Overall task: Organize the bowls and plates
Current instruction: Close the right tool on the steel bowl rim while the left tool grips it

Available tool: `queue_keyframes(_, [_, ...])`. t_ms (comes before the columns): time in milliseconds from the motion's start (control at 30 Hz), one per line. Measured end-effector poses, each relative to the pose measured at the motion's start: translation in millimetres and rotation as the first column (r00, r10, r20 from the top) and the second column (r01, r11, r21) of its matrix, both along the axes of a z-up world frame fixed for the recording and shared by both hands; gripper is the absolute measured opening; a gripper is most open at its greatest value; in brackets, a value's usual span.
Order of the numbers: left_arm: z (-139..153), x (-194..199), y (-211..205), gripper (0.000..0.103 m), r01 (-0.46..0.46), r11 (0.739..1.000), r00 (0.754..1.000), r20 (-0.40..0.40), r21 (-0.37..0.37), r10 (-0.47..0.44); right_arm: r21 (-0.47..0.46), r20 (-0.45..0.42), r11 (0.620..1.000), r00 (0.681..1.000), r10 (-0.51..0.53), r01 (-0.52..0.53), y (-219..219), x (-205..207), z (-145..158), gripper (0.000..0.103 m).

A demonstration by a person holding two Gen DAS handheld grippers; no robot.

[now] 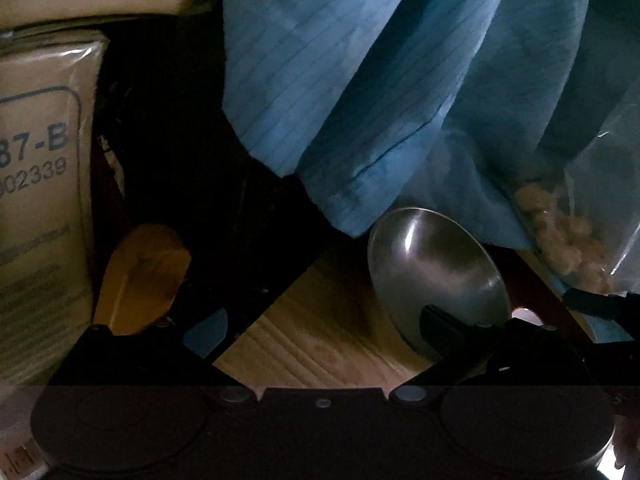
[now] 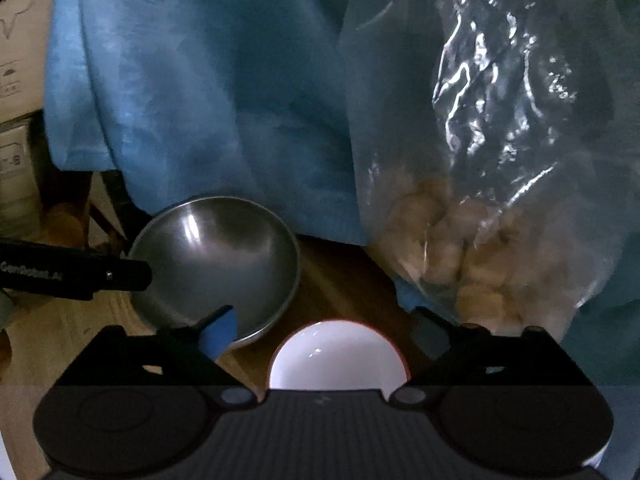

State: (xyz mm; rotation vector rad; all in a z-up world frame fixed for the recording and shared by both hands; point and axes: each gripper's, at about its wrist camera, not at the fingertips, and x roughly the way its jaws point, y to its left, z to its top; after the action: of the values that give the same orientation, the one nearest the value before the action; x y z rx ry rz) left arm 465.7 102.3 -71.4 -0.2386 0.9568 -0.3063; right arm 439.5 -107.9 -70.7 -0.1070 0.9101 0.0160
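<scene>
A steel bowl [image 1: 436, 280] stands on the wooden table [image 1: 320, 340]. My left gripper [image 1: 324, 328] is open and wide, with its right finger over the bowl's near rim and bare wood between the fingers. In the right wrist view the same steel bowl [image 2: 216, 260] lies ahead on the left, and one dark finger of the left gripper [image 2: 80, 276] reaches its left rim. A white bowl with a red rim [image 2: 338, 356] sits low between the fingers of my right gripper [image 2: 324, 332]. That gripper is open, and its pads do not press on the bowl.
Blue cloth [image 2: 200, 80] hangs over the far side of the table. A clear plastic bag [image 2: 480, 200] with pale lumps inside stands on the right. A printed cardboard box [image 1: 40, 200] and a wooden piece [image 1: 140, 276] are at the left.
</scene>
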Motion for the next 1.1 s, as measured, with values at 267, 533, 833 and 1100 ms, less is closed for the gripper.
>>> queue_keyframes(267, [-1,8,-9,0.080,0.008,0.998,0.999,-0.034,-0.061,-0.010,0.022,-0.049,1.000,0.999,0.008,-0.007,2,14,-6,0.072])
queue_keyframes(533, [-3,7,-14,0.059,0.011,0.994,0.998,-0.064,-0.109,-0.018,0.022,-0.072,0.999,0.997,0.029,-0.027,5,25,-11,0.056])
queue_keyframes(833, [-7,11,-28,0.026,0.018,0.991,0.994,-0.107,-0.131,-0.032,0.060,-0.080,0.998,0.997,-0.005,0.010,5,38,-14,0.032])
queue_keyframes(1100, [-6,2,-28,0.024,0.007,0.993,0.993,-0.113,-0.121,-0.021,0.098,-0.087,0.995,0.996,0.010,-0.001,-1,42,-17,0.015])
